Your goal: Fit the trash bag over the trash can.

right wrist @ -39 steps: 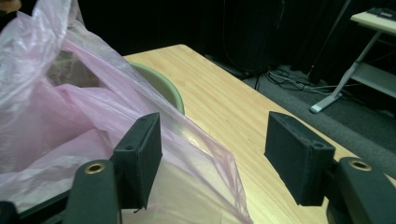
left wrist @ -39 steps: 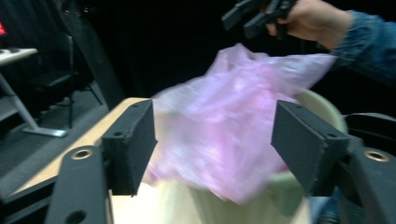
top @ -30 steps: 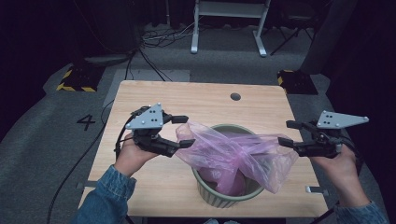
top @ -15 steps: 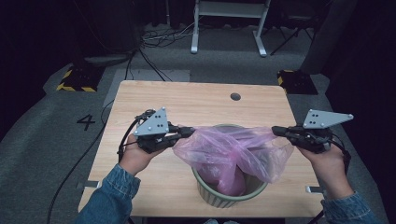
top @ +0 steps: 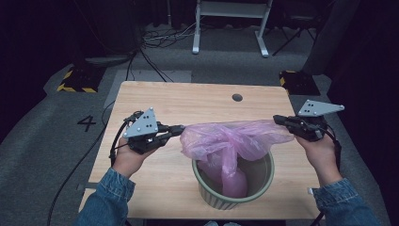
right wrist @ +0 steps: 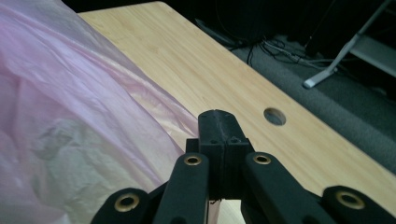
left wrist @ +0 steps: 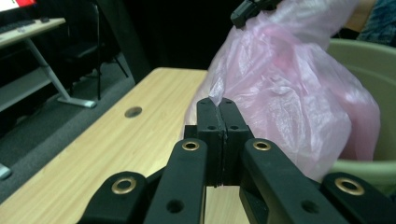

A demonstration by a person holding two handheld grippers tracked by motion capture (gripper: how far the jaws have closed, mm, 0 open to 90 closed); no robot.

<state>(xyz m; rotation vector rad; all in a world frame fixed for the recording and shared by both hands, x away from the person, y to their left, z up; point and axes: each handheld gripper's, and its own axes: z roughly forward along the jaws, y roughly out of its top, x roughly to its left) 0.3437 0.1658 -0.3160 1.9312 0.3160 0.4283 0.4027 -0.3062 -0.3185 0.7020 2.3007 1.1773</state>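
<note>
Both grippers have lifted and drawn apart since a second ago, stretching the pink plastic bag (top: 235, 141) wide above the green ribbed bin (top: 234, 188) on the table (top: 197, 101). Left gripper (top: 178, 130) has its fingers pressed together on the bag's left edge; right gripper (top: 278, 120) has its fingers clamped on the right edge. The bag's lower part hangs inside the bin.

Thin, glossy pink plastic bag (top: 235, 141) (crinkled, translucent) over a matt, smooth wooden table (top: 197, 101)
</note>
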